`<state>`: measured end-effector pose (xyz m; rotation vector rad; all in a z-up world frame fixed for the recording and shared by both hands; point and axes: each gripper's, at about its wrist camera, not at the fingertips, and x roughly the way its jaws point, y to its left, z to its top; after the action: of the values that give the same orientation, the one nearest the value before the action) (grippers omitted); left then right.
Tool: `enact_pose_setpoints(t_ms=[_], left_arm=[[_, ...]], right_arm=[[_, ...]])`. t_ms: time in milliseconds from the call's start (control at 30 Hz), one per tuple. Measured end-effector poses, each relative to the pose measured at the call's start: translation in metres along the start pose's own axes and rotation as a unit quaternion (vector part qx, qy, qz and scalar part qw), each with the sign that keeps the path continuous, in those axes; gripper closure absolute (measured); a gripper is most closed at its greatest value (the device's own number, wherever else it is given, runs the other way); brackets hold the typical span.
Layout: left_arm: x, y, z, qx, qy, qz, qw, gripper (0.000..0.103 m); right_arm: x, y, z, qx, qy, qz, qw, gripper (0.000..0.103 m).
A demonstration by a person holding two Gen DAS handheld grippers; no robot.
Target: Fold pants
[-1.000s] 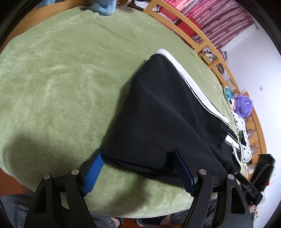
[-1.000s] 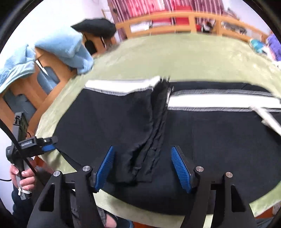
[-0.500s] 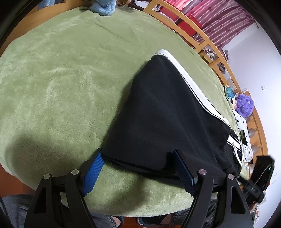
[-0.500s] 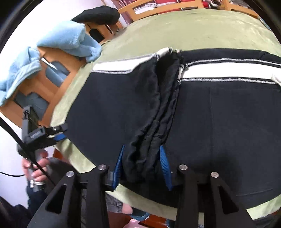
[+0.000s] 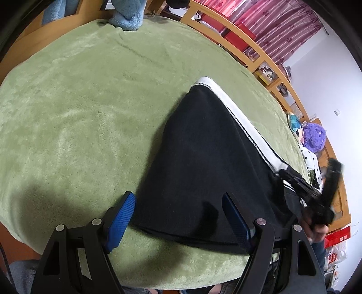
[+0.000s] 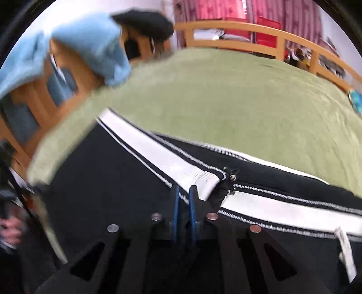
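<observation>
Black pants [image 5: 203, 158] with a white side stripe [image 5: 235, 113] lie on a green blanket [image 5: 79, 101]. My left gripper [image 5: 178, 219] is open at the bed's near edge. The corner of a pant leg lies between its blue pads [image 5: 121, 219], which do not press on it. In the right wrist view my right gripper [image 6: 184, 203] is shut on a thin bunch of the pants [image 6: 101, 181] where the white stripe [image 6: 158, 156] folds. The cloth rises to the pads there. This view is blurred by motion.
A blue towel [image 5: 126, 13] hangs over the wooden bed frame at the far end. A wooden rail [image 5: 248, 45] runs along the far side with red boxes behind. A purple plush [image 5: 314, 138] lies at the right. A hand [image 5: 316, 230] shows at the right edge.
The right gripper's pads closed from wide apart onto the bunched middle of the pants, and it moved and rolled towards the white stripe. The left gripper stayed put and open.
</observation>
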<state>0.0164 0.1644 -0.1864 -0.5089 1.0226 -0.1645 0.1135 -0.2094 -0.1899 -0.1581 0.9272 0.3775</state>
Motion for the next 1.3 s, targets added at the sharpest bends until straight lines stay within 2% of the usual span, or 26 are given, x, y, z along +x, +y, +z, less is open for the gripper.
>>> enact_pose_setpoints(t_ms=[33,133,300,333,400,500,567,600,667,733,800,900,1033,1133,1233,1300], left_arm=[[0.001,0.000,-0.001,0.001,0.002,0.001,1.0000,0.025],[0.007,0.002,-0.004,-0.001,0.016,0.001,0.9999,0.025],[0.015,0.006,-0.012,-0.019,0.007,-0.004,0.9998,0.025],[0.017,0.006,-0.012,-0.024,0.006,-0.004,0.9997,0.026],[0.019,0.005,-0.011,-0.032,-0.003,-0.007,0.9995,0.026],[0.022,0.001,-0.009,-0.034,-0.009,0.002,0.9994,0.027],[0.021,-0.001,-0.009,-0.041,-0.018,0.013,0.9989,0.038],[0.019,-0.001,-0.009,-0.044,-0.021,0.016,0.9987,0.043],[0.015,-0.002,-0.008,-0.047,-0.021,0.012,0.9986,0.062],[0.007,-0.008,-0.006,-0.035,-0.026,0.011,0.9990,0.075],[-0.007,-0.019,-0.005,-0.027,-0.041,0.009,0.9987,0.080],[-0.035,-0.055,-0.003,0.022,-0.075,0.018,0.9968,0.082],[-0.069,-0.120,0.002,0.085,-0.107,0.002,0.9906,0.083],[-0.088,-0.183,0.002,0.142,-0.125,-0.004,0.9820,0.084],[-0.097,-0.254,-0.005,0.201,-0.135,-0.015,0.9701,0.084],[-0.097,-0.305,-0.017,0.245,-0.142,-0.022,0.9588,0.084]], right_arm=[[0.009,-0.005,-0.001,0.005,0.008,-0.009,1.000,0.103],[0.018,-0.023,0.002,0.047,0.009,0.007,0.999,0.103],[-0.001,-0.015,0.000,0.042,0.002,-0.010,0.999,0.102],[-0.011,-0.013,-0.006,0.050,-0.002,-0.010,0.999,0.098],[-0.036,-0.018,-0.021,0.079,-0.024,0.013,0.996,0.072],[-0.069,-0.020,-0.051,0.125,-0.058,0.084,0.987,0.068],[-0.070,-0.011,-0.073,0.126,-0.041,0.116,0.984,0.066],[-0.064,-0.004,-0.080,0.114,-0.026,0.107,0.987,0.066],[-0.048,0.005,-0.091,0.104,0.005,0.070,0.992,0.065],[-0.045,0.004,-0.095,0.126,0.005,0.077,0.989,0.064],[-0.051,-0.002,-0.091,0.143,0.003,0.083,0.986,0.064],[-0.078,-0.021,-0.090,0.167,-0.030,0.084,0.982,0.063],[-0.117,-0.058,-0.105,0.180,-0.058,0.049,0.981,0.060],[-0.141,-0.100,-0.125,0.212,-0.058,0.009,0.975,0.057],[-0.170,-0.156,-0.155,0.275,-0.066,-0.015,0.959,0.056],[-0.188,-0.183,-0.177,0.307,-0.075,-0.024,0.948,0.056]])
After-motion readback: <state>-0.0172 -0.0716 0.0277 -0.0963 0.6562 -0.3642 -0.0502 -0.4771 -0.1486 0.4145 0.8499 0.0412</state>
